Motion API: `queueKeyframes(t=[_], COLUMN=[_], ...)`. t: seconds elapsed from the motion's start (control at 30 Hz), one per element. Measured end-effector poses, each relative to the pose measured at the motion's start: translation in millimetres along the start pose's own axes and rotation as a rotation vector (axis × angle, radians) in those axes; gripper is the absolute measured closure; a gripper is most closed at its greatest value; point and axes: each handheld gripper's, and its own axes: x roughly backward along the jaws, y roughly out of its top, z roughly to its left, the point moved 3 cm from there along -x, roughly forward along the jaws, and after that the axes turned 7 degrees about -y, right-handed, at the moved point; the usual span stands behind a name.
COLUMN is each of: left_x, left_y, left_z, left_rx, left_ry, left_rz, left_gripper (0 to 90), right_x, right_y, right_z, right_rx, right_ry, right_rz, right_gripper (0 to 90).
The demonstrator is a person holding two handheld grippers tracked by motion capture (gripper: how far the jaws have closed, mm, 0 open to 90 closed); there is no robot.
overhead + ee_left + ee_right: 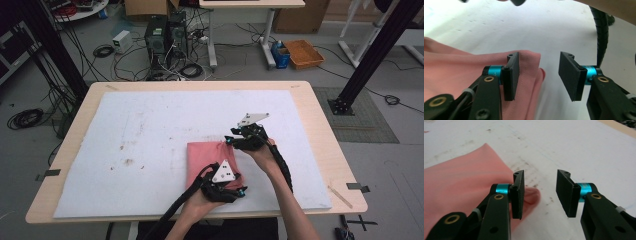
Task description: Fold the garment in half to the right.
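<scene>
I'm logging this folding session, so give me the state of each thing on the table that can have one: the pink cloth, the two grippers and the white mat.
Pink cloth: folded, lying flat on the mat, not gripped.
Left gripper: open, at the cloth's corner, pads off it.
Right gripper: open, nothing between its jaws, cloth corner beside it.
White mat: spread flat, stained in places.

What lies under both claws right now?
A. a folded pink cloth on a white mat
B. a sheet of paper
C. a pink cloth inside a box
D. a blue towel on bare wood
A: the pink cloth lies folded on the white mat, with the left claw and right claw open at its corners.
</scene>
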Motion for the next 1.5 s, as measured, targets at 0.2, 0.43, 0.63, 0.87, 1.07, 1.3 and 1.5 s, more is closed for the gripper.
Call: queueKeyframes(t=[0.2, 0.43, 0.63, 0.87, 1.07, 1.3, 1.5], left_x=[-3.8, 10.8, 33.9, 55.4, 77.4, 109.7, 135.8], left_y=[-1.6, -3.8, -8.5, -13.7, -21.5, -35.2, -50.7], left_z=[-3.4, 0.8, 15.2, 23.3, 35.2, 58.1, 79.4], left_rx=[-0.006, -0.003, 0.026, 0.034, 0.054, 0.104, 0.158], left_ry=[-0.021, -0.015, 0.036, 0.087, 0.146, 0.198, 0.249], left_rz=[0.011, -0.011, -0.037, -0.06, -0.064, -0.055, -0.045], left_gripper=[49.8, 49.8, 49.6, 49.2, 44.9, 36.7, 31.7], right_x=[-16.9, -17.8, -16.5, 0.2, 14.9, 30.8, 48.9], right_y=[-6.3, -21.2, -30.5, -25.8, -35.4, -57.5, -73.4], right_z=[2.9, -14.0, -19.4, -9.0, -3.8, -11.7, -23.6], right_rx=[0.038, 0.004, -0.009, -0.028, -0.05, -0.089, -0.099], right_ry=[-0.041, -0.137, -0.162, -0.111, -0.119, -0.098, -0.099], right_rz=[0.086, 0.135, 0.148, 0.063, 0.0, 0.015, 0.03], right_gripper=[55.7, 54.6, 53.7, 45.8, 29.5, 21.4, 21.1])
